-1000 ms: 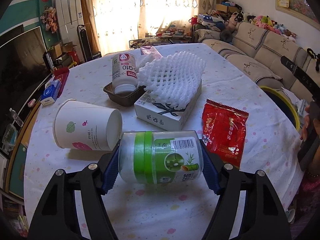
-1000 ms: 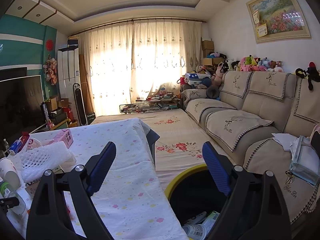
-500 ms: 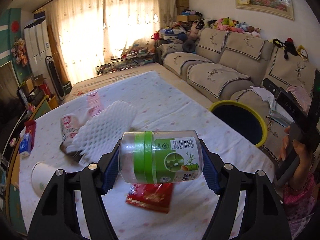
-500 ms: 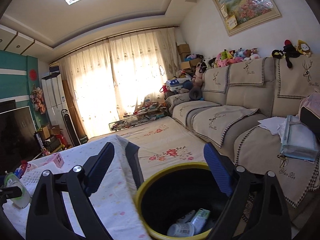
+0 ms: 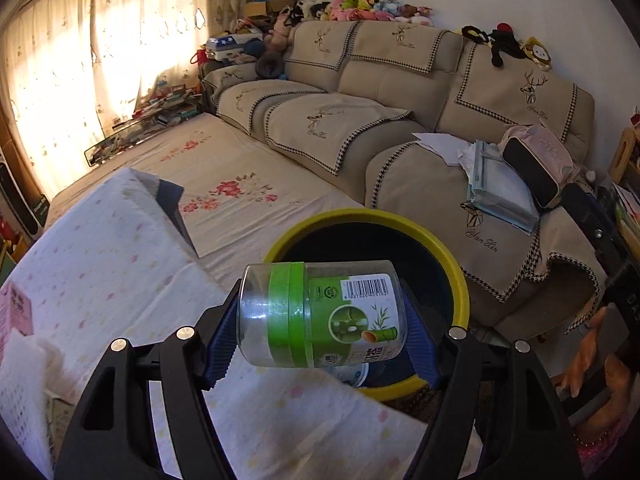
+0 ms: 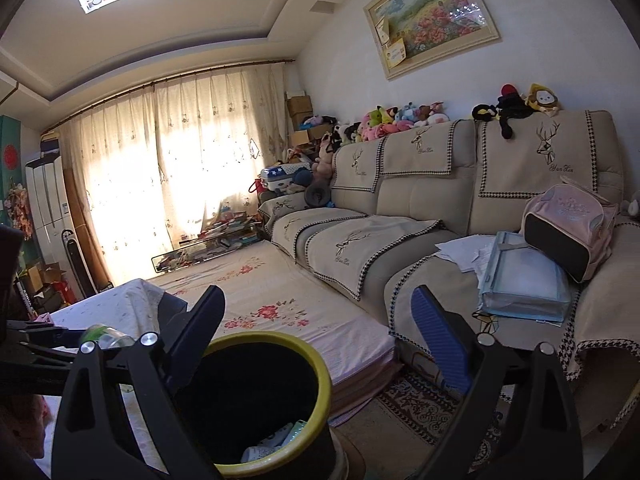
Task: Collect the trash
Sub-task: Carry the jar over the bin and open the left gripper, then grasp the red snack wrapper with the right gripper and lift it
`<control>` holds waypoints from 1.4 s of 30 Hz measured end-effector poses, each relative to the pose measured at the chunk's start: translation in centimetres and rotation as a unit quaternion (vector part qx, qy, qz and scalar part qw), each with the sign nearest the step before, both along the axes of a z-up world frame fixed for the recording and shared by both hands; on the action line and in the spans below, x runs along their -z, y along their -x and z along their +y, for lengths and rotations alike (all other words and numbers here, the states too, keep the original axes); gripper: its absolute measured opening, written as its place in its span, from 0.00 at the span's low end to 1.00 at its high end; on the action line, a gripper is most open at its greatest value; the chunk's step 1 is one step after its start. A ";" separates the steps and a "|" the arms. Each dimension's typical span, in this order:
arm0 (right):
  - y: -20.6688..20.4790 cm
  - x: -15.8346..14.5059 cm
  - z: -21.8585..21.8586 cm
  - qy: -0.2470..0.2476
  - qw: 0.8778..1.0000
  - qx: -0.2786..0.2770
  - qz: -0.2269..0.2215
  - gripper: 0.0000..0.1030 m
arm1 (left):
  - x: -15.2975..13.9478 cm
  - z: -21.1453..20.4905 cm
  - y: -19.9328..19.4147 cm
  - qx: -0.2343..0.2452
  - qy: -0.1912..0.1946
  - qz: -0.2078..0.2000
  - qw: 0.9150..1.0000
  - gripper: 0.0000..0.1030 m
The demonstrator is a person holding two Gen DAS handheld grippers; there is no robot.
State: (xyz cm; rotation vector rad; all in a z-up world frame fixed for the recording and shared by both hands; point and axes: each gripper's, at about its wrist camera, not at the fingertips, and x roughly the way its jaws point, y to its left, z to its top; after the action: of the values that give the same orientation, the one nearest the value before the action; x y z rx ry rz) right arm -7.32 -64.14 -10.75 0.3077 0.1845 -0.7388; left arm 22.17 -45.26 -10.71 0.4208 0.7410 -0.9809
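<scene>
The beige sofa [image 5: 400, 120] fills the view from 11 to 2 o'clock, and the table [image 5: 100, 264] with its dotted cloth runs from 9 down to 6. The yellow-rimmed bin [image 5: 456, 264] stands on the floor just past the table edge, dead ahead of my left claw [image 5: 320, 336]. That claw is clamped on the clear jar [image 5: 320, 312] with the green band, lying sideways between my 2 blue pads, over the bin's near rim. My right claw [image 6: 320, 332] has nothing between its jaws, which are opening wide; the bin sits at its 7 o'clock.
</scene>
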 end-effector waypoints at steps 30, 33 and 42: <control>-8.6 0.1 9.8 -0.002 0.982 -0.180 0.057 0.88 | -7.7 28.7 -3.9 -0.298 0.146 -0.124 0.935 0.91; -11.0 -0.3 13.1 -0.004 0.971 -0.232 0.063 0.88 | -7.6 34.4 -4.5 -0.356 0.146 -0.151 0.911 0.92; -18.4 -0.9 22.9 -0.013 0.895 -0.425 0.136 0.88 | -4.3 45.8 -6.1 -0.491 0.140 -0.210 0.834 0.92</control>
State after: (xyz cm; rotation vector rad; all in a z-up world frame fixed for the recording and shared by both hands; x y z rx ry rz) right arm 11.10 -41.24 -9.82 0.1190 0.5549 0.0999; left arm 28.22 0.56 -6.42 -0.0430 0.3064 0.0064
